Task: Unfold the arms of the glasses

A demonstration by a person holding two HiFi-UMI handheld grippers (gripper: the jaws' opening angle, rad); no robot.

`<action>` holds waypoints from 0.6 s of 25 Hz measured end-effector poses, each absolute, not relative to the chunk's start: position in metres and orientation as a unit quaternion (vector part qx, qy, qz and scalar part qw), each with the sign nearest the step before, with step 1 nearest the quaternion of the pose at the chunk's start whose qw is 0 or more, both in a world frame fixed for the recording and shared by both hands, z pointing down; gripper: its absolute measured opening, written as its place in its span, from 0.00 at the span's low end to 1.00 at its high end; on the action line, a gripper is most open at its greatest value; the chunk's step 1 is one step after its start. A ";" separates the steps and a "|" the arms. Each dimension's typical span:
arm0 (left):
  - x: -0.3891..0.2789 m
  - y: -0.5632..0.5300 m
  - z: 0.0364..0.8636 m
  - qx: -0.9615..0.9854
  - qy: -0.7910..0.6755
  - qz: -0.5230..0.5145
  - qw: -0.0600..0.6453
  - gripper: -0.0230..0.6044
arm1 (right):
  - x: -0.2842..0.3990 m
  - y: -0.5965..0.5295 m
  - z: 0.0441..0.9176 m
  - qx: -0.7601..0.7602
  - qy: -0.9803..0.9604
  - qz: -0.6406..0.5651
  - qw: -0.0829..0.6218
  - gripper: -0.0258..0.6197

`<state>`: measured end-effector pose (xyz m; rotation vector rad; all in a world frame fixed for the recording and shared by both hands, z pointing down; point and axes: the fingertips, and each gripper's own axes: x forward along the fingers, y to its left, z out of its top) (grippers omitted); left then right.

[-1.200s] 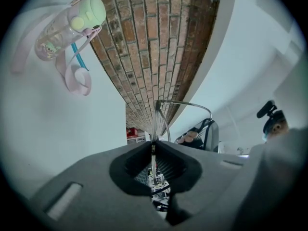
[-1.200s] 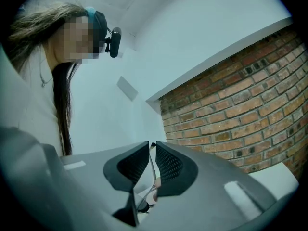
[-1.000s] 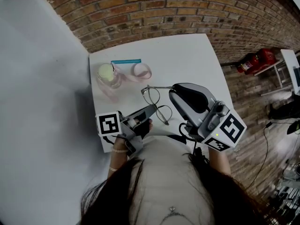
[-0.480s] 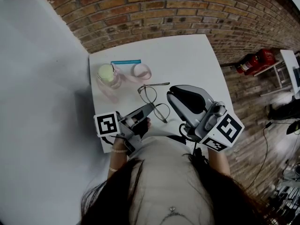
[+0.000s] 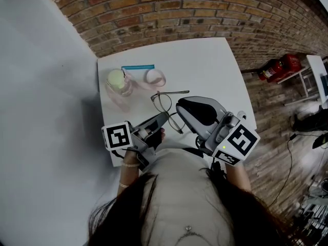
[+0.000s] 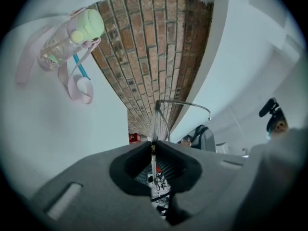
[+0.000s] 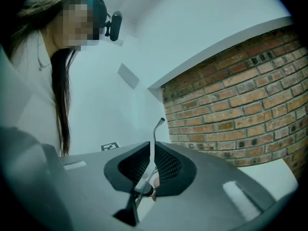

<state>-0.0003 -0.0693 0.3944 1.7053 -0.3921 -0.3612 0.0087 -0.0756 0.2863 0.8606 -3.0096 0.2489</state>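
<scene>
Left gripper (image 5: 165,119): fingers together, clamped on the rim of the glasses (image 5: 165,104); in its own view the thin frame edge (image 6: 153,129) runs straight up out of the closed fingers. Right gripper (image 5: 180,108): fingers nearly together, clamped on one thin arm (image 7: 155,131) of the glasses, its curved tip standing above them. The glasses sit between the two grippers, over the near half of the white table (image 5: 215,65). Another arm (image 5: 175,92) points right. Farther back, to the left, lies a clear bottle (image 5: 117,81) with a green cap and pink strap (image 5: 154,77). A blue strip (image 5: 137,66) lies just behind it. Brick wall (image 5: 169,9) beyond.
</scene>
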 end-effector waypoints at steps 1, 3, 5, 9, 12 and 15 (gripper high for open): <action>-0.001 -0.069 0.395 0.744 -0.176 -0.156 0.626 0.07 | 0.007 -0.075 0.289 0.273 -0.959 0.080 0.004 0.09; -0.001 -0.070 0.398 0.746 -0.189 -0.146 0.621 0.07 | 0.005 -0.075 0.293 0.270 -0.959 0.082 0.011 0.09; -0.003 -0.071 0.401 0.762 -0.204 -0.124 0.602 0.07 | 0.003 -0.076 0.296 0.268 -0.960 0.085 0.017 0.09; -0.004 -0.070 0.404 0.759 -0.217 -0.110 0.603 0.07 | -0.002 -0.076 0.303 0.265 -0.960 0.090 0.032 0.09; -0.004 -0.070 0.403 0.765 -0.221 -0.107 0.596 0.07 | -0.005 -0.076 0.308 0.263 -0.960 0.093 0.041 0.09; -0.005 -0.072 0.403 0.779 -0.226 -0.099 0.576 0.07 | -0.008 -0.076 0.314 0.260 -0.960 0.097 0.047 0.09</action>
